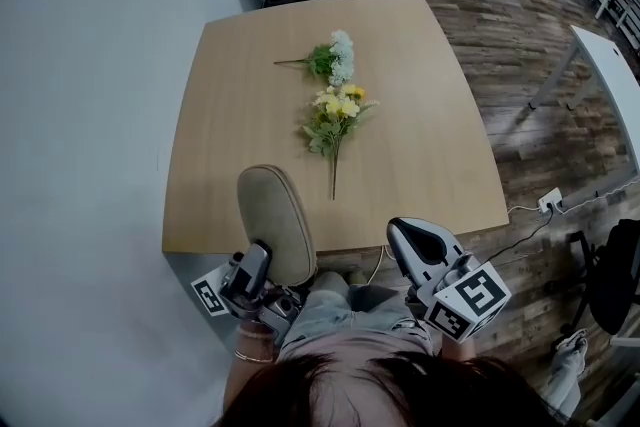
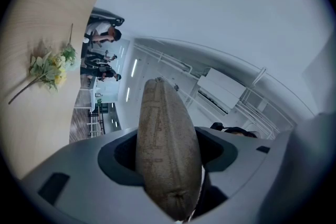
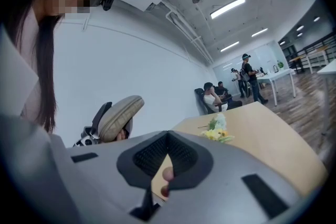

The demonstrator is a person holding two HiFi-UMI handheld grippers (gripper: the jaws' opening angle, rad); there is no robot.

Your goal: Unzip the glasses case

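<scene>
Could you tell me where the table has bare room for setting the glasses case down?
The table is bare left of the white flowers and yellow flowers, and right of them up to the right edge. The middle strip, where both bunches lie, is crowded.

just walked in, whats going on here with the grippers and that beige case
A person holds a gripper in each hand at the near edge of a wooden table. The left gripper is clamped on a beige glasses case, holding it tilted upward off the table. The right gripper is beside it, jaws together and empty, clear of the case, which looks closed. Two bunches of flowers lie on the table.
</scene>
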